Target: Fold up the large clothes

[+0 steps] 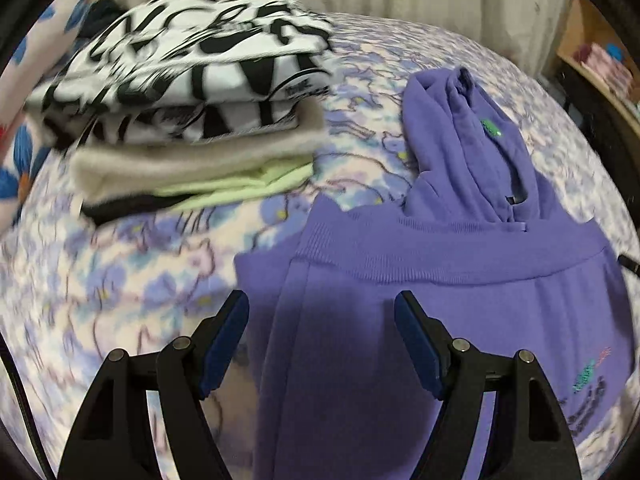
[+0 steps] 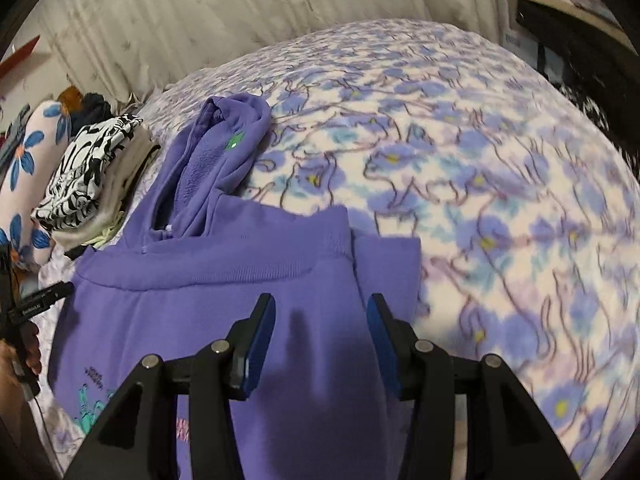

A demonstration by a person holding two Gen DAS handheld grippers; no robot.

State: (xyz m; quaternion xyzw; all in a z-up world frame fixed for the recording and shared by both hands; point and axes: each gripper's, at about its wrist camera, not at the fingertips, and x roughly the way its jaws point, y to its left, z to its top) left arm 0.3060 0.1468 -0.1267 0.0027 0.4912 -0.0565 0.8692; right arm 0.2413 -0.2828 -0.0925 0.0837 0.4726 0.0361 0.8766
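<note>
Bedding comes first: a fleece blanket printed with blue and lilac flowers (image 2: 500, 168) covers the whole bed. On it lies my purple cotton hoodie (image 1: 460, 280), partly folded, ribbed hem band turned up across the body, hood (image 1: 472, 140) extended toward the pale pleated curtain (image 2: 180, 12). A printed graphic shows on the near lower part of the body.

Beside the hoodie, apart from it, sits a stack of folded clothes (image 1: 192, 112): 1 black-and-white patterned garment on top, 1 beige layer, 1 pale green layer and 1 dark layer beneath.

My left gripper (image 1: 322, 340) stands spread above the hoodie's left edge, nothing between its blue pads (image 1: 224, 344). My right gripper (image 2: 322, 336) is also parted, narrower, over the hoodie's right side, pinching nothing.
</note>
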